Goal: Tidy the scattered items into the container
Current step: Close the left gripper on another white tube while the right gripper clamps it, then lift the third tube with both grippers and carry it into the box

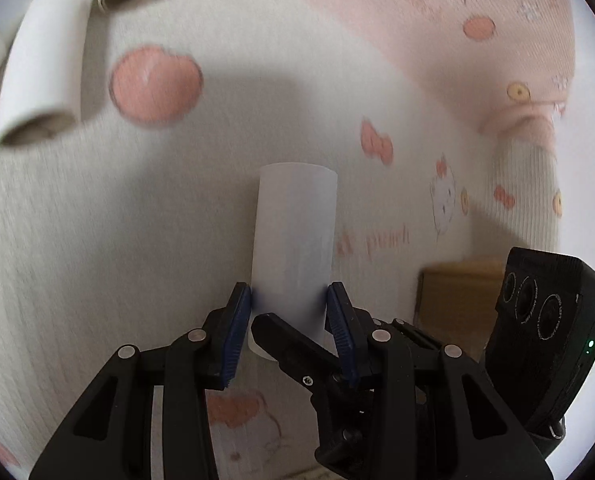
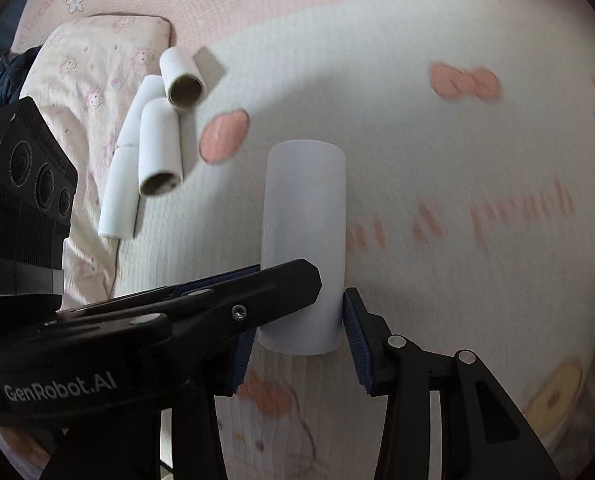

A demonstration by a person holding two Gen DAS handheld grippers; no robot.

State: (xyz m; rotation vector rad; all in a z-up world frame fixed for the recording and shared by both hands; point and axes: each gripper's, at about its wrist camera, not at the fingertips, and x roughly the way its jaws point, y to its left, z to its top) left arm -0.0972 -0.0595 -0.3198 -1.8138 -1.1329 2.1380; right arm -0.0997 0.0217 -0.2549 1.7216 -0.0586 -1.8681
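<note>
"GenRobot.AI" in white on black body of left gripper (image 2: 289, 280), seen in right wrist view. Pink lettering on bedspread (image 2: 417, 140) too blurred to read.

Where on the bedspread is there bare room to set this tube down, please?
Bare bedspread lies right of the held tube, across the pink lettering. The left side is crowded: loose cardboard tubes lie bunched beside the pillow, and the other gripper crosses there.
</note>
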